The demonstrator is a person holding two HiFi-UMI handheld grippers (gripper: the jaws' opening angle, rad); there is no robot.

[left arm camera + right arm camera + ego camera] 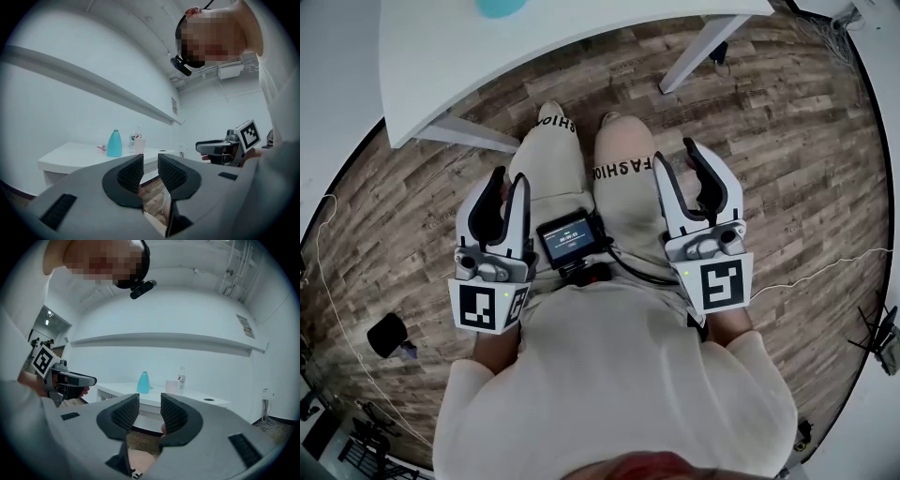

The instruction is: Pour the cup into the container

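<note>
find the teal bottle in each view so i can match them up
Head view: teal bottle at the top edge, left of centre, cut off by the frame.
Left gripper view: bottle left of centre, above the jaws.
Right gripper view: bottle near centre, above the jaws.
Shared landmark: the white table it stands on.

Two grippers were in sight: the left gripper at the lower left of the head view and the right gripper at its lower right. One white table crossed the top of that view. It carried one teal container, one pale cup and one clear bottle with a red label. One small pink object, too small to name and possibly more than one piece, lay beside the container. One small screen sat at the centre of the head view.
</note>
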